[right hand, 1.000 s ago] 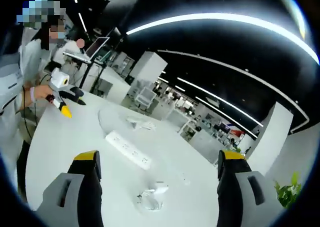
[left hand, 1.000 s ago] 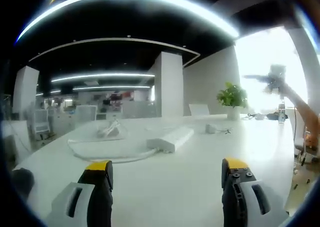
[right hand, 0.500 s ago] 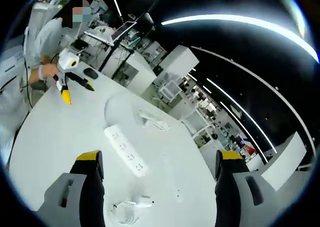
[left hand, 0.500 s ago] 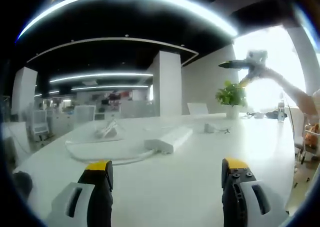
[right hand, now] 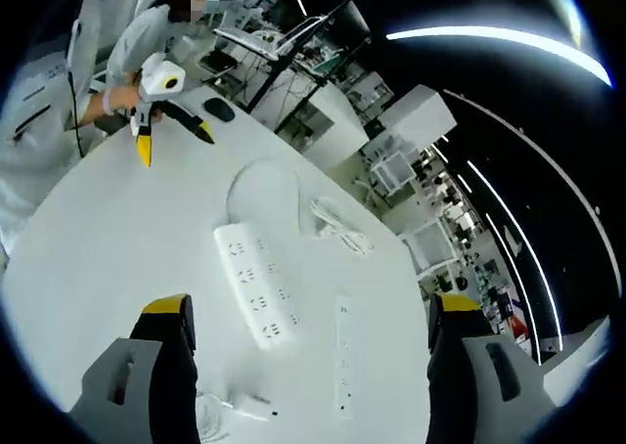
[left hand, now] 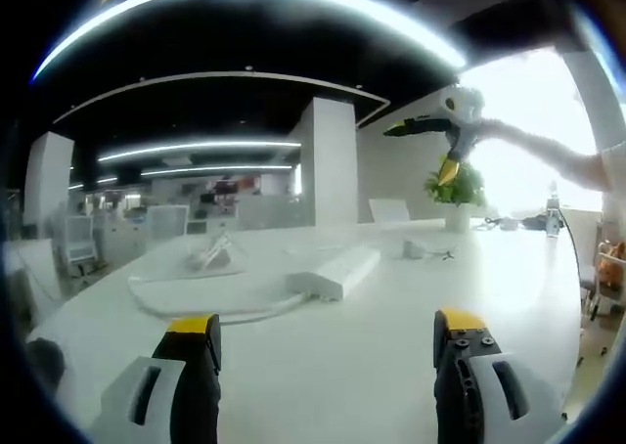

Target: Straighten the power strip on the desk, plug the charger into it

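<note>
Bare bench (right hand: pixel 108 268) lies near and left of the power strip (right hand: pixel 259 286). A looped cable (right hand: pixel 262 185) and cord bundle (right hand: pixel 337 227) crowd its far side; a second strip (right hand: pixel 343 351) lies right.

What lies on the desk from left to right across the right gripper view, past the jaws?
Left gripper → power strip → coiled white cable → second, slimmer strip.

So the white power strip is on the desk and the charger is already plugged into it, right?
Not quite. The white power strip is on the desk, but the charger is not plugged into it. The right gripper view shows it lying loose on the desk, apart from the strip, near the bottom between that gripper's open jaws.
</note>
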`<action>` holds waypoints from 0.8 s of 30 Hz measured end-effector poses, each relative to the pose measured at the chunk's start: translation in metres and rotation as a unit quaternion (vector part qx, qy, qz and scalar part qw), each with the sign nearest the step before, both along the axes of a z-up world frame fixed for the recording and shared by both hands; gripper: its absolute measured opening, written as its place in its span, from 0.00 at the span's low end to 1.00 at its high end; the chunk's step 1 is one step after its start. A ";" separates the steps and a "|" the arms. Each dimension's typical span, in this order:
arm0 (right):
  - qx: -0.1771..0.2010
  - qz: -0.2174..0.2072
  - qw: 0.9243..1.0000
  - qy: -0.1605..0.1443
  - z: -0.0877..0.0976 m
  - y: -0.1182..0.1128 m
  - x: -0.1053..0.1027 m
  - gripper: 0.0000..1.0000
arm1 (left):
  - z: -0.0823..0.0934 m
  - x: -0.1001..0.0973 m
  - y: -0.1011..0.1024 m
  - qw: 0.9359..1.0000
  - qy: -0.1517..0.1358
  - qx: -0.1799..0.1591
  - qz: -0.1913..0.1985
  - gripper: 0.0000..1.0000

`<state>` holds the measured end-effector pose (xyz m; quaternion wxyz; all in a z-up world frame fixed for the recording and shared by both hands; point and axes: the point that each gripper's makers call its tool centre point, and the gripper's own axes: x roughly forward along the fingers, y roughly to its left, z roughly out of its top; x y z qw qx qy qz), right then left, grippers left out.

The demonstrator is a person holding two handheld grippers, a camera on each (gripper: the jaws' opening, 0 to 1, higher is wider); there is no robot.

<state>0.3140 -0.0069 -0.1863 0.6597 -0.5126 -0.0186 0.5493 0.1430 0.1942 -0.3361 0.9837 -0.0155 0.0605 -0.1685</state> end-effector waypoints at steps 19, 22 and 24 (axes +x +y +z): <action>-0.112 0.025 0.993 0.041 -0.067 0.009 0.038 0.99 | -0.006 0.006 -0.004 1.000 0.007 -0.001 -0.005 0.93; -0.127 0.026 0.990 0.046 -0.079 0.010 0.042 0.98 | -0.008 0.006 -0.006 1.000 0.009 -0.002 -0.007 0.93; -0.139 0.025 0.989 0.042 -0.085 0.009 0.045 0.98 | -0.008 0.006 -0.007 1.000 0.011 -0.002 -0.008 0.93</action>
